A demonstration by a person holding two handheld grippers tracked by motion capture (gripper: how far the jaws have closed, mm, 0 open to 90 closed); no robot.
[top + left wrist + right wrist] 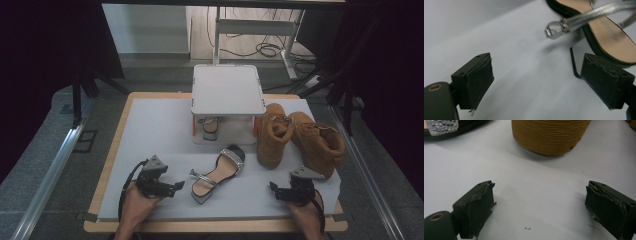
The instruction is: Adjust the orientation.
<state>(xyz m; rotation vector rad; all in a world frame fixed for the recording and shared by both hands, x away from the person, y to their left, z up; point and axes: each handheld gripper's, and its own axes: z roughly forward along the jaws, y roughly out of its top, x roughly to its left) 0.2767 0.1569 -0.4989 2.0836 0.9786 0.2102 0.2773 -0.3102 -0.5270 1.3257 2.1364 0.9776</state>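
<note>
Silver sandal (218, 173) lies mid-table between our left gripper (176, 187) and right gripper (274, 190); the high view adds tan boots (300, 138) and a white stand (228, 90). Both grippers' jaws are spread wide, holding nothing.

Tan boots (300, 137), silver-strapped sandal (217, 174), white rack (228, 91), black tongs (172, 187).
</note>
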